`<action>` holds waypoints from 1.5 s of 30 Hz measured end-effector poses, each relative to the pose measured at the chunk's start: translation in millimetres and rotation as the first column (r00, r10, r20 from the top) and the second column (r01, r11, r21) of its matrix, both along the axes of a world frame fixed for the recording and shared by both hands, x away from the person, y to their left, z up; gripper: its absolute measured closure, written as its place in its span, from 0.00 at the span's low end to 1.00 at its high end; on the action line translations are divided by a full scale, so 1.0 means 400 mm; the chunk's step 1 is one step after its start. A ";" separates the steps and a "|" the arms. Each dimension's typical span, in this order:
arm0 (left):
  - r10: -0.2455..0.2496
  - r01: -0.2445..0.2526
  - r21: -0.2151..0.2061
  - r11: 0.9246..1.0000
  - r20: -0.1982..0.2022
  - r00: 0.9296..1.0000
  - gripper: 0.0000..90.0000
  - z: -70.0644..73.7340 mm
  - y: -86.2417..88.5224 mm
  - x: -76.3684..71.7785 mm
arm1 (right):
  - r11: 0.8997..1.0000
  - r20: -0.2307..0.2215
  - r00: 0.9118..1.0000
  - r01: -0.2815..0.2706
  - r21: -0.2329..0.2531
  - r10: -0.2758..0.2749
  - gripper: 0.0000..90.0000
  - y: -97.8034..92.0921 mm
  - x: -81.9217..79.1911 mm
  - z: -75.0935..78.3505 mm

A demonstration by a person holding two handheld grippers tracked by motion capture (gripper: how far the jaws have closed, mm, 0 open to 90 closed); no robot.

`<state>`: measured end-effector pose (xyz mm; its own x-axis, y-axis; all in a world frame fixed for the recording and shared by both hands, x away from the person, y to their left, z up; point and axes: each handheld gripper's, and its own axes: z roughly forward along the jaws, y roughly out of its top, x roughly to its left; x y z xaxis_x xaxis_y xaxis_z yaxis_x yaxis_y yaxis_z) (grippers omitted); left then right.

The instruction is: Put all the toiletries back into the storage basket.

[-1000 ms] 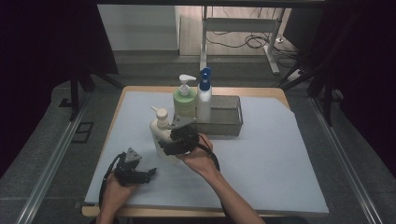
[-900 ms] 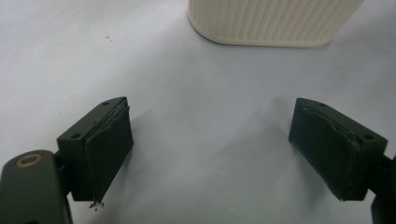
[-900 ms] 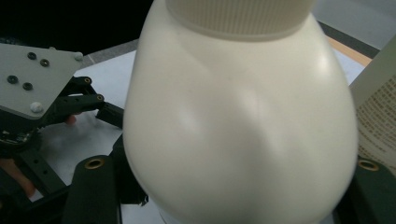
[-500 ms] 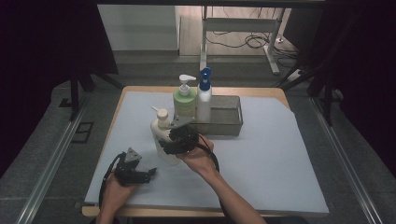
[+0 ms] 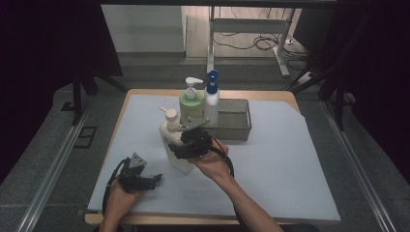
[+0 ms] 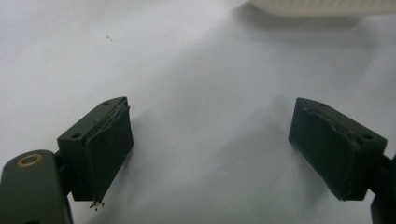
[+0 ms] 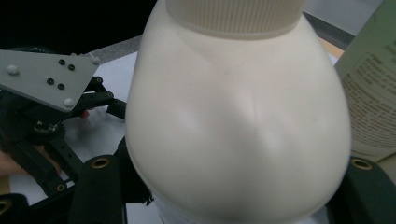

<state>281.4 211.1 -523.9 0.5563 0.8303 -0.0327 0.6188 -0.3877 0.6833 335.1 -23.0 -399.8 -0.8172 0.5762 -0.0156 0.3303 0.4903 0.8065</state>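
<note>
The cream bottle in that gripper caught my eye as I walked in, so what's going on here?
A person at the table works a gripper in each hand. The right gripper has its fingers on either side of the cream bottle, which stands upright on the table just in front of a grey bin. A green bottle and a blue-capped bottle stand at the bin. The left gripper sits open and low near the table's front edge, holding nothing.
</note>
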 end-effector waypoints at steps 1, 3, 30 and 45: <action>0.000 0.000 0.000 1.000 0.000 1.000 0.15 0.000 0.000 0.000 | 1.000 0.001 1.000 0.000 -0.001 0.000 0.41 -0.004 -0.002 0.004; 0.000 0.000 0.000 1.000 0.000 1.000 0.15 0.000 0.000 0.000 | 1.000 0.003 1.000 0.001 -0.003 -0.001 0.41 -0.015 -0.003 0.009; -0.001 0.001 0.000 1.000 -0.002 1.000 0.15 0.000 0.000 0.000 | 0.993 -0.023 0.993 0.114 0.022 -0.114 0.41 -0.213 -0.002 0.052; -0.001 0.001 0.000 1.000 -0.003 1.000 0.15 0.000 0.000 0.000 | 0.981 -0.016 0.981 0.193 0.023 -0.193 0.41 -0.316 -0.002 0.079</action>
<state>281.4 211.1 -523.8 0.5572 0.8297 -0.0341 0.6200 -0.3884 0.6817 334.1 -149.4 -368.2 -0.6906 0.7232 0.0109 0.4278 0.3963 0.8124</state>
